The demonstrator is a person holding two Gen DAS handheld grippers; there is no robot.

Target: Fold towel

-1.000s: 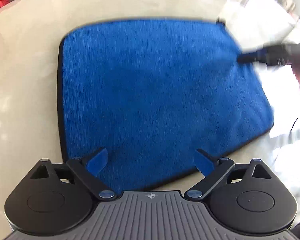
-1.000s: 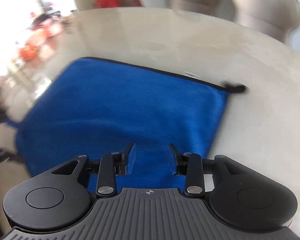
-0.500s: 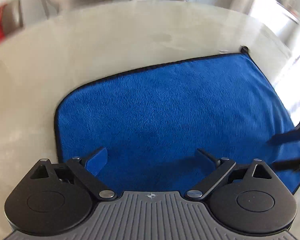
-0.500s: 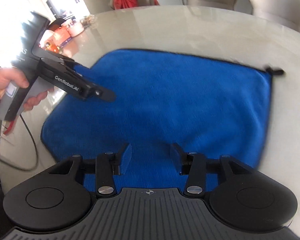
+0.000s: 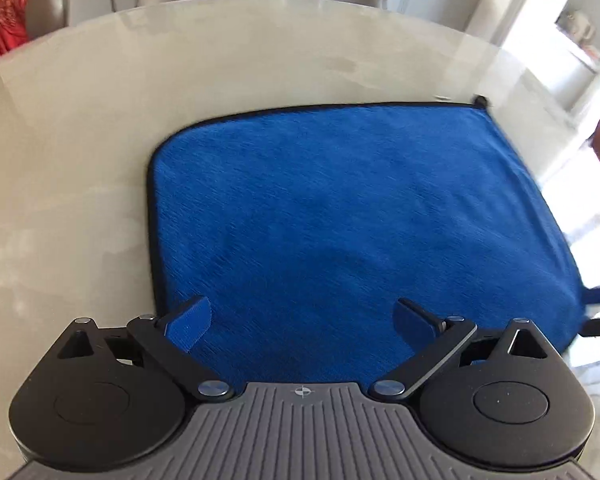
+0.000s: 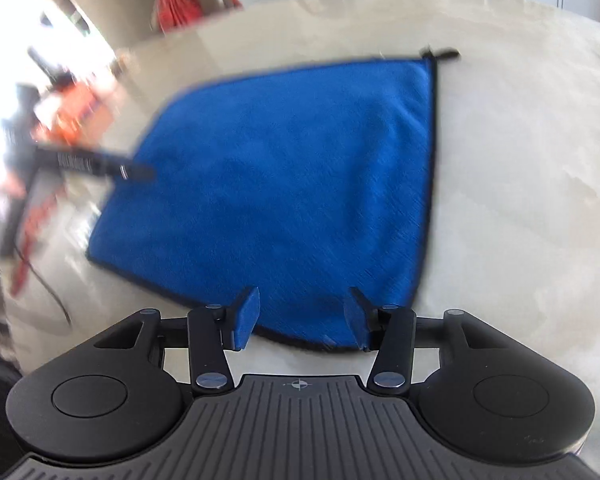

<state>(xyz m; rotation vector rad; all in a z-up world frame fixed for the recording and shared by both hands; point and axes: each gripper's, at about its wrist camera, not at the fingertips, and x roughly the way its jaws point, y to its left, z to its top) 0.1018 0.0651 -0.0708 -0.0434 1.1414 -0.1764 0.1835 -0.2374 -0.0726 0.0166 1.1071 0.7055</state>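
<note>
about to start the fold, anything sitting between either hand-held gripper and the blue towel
Nothing visible does. The blue towel lies flat on the table with nothing on it. The left hand-held gripper and right hand-held gripper are both open above its near edge, with only air between.

Round, pale beige bench (image 5: 80, 160) with a glossy, faintly mottled surface. A blue towel (image 5: 340, 220) with dark piping lies spread flat directly on it, a small black loop (image 5: 481, 100) at its far right corner; bare bench surrounds the towel's left and far edges.
</note>
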